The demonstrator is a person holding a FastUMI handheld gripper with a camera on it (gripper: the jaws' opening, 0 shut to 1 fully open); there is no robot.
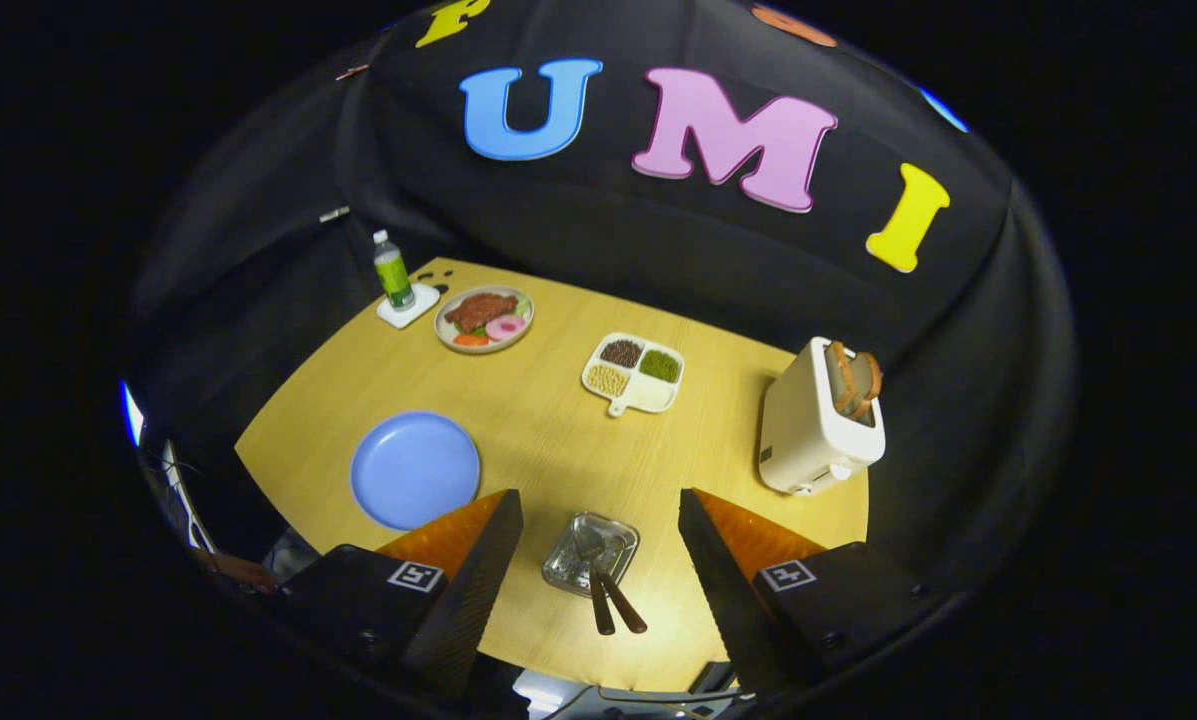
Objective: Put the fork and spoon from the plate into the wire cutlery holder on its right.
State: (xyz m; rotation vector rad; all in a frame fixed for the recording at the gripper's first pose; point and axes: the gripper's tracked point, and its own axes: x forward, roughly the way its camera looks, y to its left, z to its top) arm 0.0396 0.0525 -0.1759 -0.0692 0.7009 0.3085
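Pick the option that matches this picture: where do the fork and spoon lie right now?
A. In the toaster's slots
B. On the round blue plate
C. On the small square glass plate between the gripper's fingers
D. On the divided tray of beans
C. The fork and spoon lie together on the small square glass plate, their dark handles jutting over its near rim, between the fingers of the open gripper, which touch neither.

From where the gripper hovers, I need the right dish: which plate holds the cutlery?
The small clear plate between the open jaws, holding the fork and spoon. The blue plate is bare; the far plate holds food.
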